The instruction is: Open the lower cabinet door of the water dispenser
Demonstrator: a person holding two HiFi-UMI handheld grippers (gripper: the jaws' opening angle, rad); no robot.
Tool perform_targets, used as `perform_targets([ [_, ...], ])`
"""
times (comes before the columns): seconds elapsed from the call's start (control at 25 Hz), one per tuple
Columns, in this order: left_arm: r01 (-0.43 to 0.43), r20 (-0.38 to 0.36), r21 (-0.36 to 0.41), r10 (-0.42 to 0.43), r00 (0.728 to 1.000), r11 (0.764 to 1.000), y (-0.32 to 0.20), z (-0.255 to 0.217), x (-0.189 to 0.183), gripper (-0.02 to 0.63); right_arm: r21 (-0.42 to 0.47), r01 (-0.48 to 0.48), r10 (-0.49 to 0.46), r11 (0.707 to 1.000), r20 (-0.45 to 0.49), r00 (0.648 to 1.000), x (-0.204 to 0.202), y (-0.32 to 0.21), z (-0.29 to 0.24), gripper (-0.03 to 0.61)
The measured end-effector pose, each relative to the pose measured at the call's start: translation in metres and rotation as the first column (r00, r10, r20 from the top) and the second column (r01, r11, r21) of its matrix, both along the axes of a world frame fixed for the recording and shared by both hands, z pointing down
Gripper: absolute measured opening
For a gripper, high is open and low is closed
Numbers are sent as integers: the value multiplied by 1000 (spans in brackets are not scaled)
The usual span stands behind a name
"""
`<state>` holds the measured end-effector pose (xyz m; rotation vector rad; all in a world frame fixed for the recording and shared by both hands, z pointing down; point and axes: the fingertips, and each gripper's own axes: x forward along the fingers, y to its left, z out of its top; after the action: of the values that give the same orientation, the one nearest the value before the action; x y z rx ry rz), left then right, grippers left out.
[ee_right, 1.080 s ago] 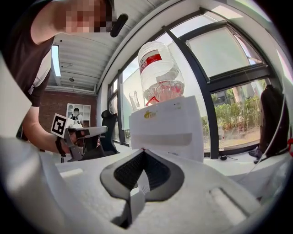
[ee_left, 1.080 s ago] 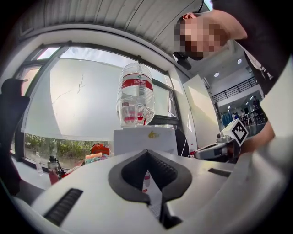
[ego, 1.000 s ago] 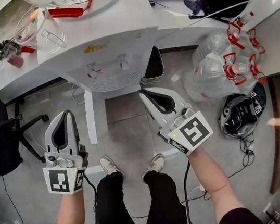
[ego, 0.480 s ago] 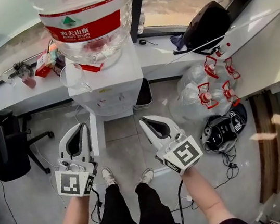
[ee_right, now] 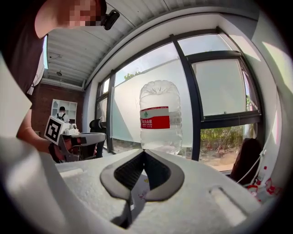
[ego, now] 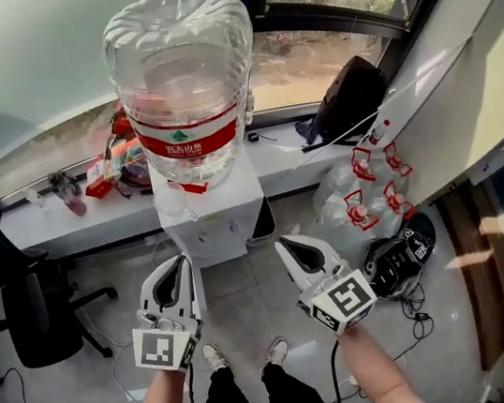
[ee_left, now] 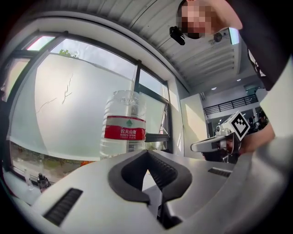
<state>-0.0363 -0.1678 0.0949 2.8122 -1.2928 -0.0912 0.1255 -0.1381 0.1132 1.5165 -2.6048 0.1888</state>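
The white water dispenser [ego: 213, 210] stands against the window sill with a big clear bottle [ego: 185, 92] with a red label on top. A narrow white panel [ego: 198, 292] juts toward me from its lower left, seemingly the lower cabinet door standing open. My left gripper [ego: 178, 262] is shut and holds nothing, just left of that panel. My right gripper [ego: 284, 243] is shut and holds nothing, off the dispenser's right side. Both are held level, apart from the dispenser. The left gripper [ee_left: 146, 153] and right gripper [ee_right: 144, 153] views each face the bottle [ee_left: 123, 128] [ee_right: 159, 119].
Several empty bottles with red handles [ego: 365, 197] lie on the floor at the right, beside a black helmet-like thing [ego: 399, 263]. A black bag [ego: 349, 95] sits on the sill. A black office chair [ego: 33, 316] stands left. The person's feet [ego: 243, 354] are below.
Both grippers have risen, still shut and holding nothing. The head view has tilted up from the floor and cabinet front to take in the whole bottle and window.
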Motion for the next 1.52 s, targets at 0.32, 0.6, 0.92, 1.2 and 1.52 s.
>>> perform_targets([
  [0.32,-13,38,20,12,999,1000,3,-48,4,6,61,2,-2,998,3,1000,10,5,-54,5],
  [0.6,6,36,123,-11,999,992,20,-107,2,6,145,-17,13,989,26,1000,31,15,-97,5],
  [0.92,77,-12,201,-76,997,977,45,-140,-26,6,153,-75,63,985,84,994,47,40,-104,5],
  [1.2,116,-9,210,-117,993,971,58,-138,-44,6,102,-172,157,980,140,978,79,63,-89,5],
  [1.52,77,7,229,-81,997,970,59,-138,-32,6,105,-246,228,964,156,961,103,77,-91,5],
])
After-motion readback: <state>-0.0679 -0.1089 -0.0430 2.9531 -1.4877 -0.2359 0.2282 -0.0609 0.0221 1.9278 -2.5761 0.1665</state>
